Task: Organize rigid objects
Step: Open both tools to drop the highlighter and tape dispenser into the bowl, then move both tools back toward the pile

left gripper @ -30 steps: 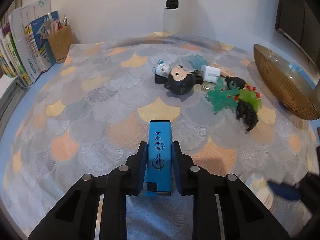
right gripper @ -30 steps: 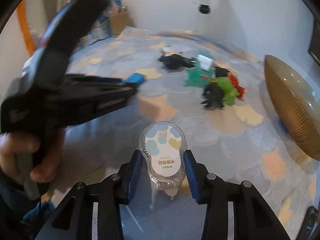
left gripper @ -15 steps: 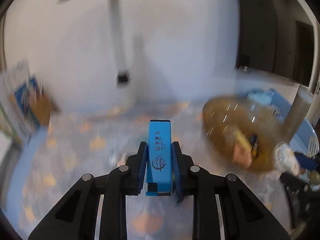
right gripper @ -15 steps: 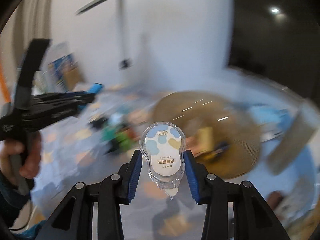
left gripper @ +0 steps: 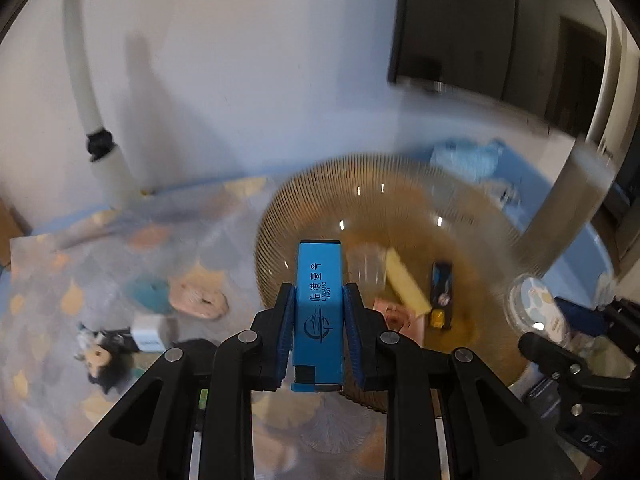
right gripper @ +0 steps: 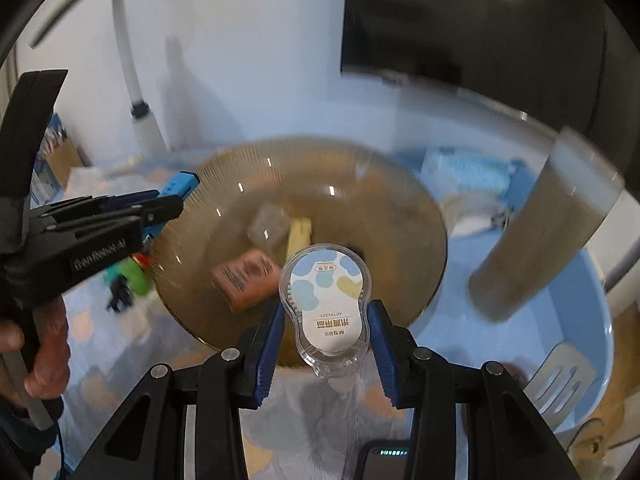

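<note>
My left gripper (left gripper: 318, 300) is shut on a blue rectangular stick (left gripper: 319, 280) with printed lettering, held over the near rim of a ribbed amber glass bowl (left gripper: 304, 208). My right gripper (right gripper: 326, 316) is shut on a clear correction tape case (right gripper: 326, 292) with a blue and yellow spotted label, above the bowl's (right gripper: 400, 184) near edge. Inside the bowl lie a yellow block (left gripper: 404, 284), a pink eraser (right gripper: 246, 276), a clear cube (right gripper: 268, 224) and a black item (left gripper: 442, 284). The right wrist view also shows the left gripper (right gripper: 176, 196) at the bowl's left rim, held by a hand (right gripper: 48, 344).
A dark-haired figurine (left gripper: 102, 356), a white plug (left gripper: 150, 332) and a pink piece (left gripper: 198, 300) lie on the patterned cloth to the left. Green toys (right gripper: 132, 276) sit beside the bowl. A grey cylinder (right gripper: 540, 232), a slotted spatula (right gripper: 560, 376) and a white lamp stalk (left gripper: 80, 80) stand around.
Both grippers have risen and swung right, from over the toy pile to over the amber bowl. Each keeps the same hold on its object.
</note>
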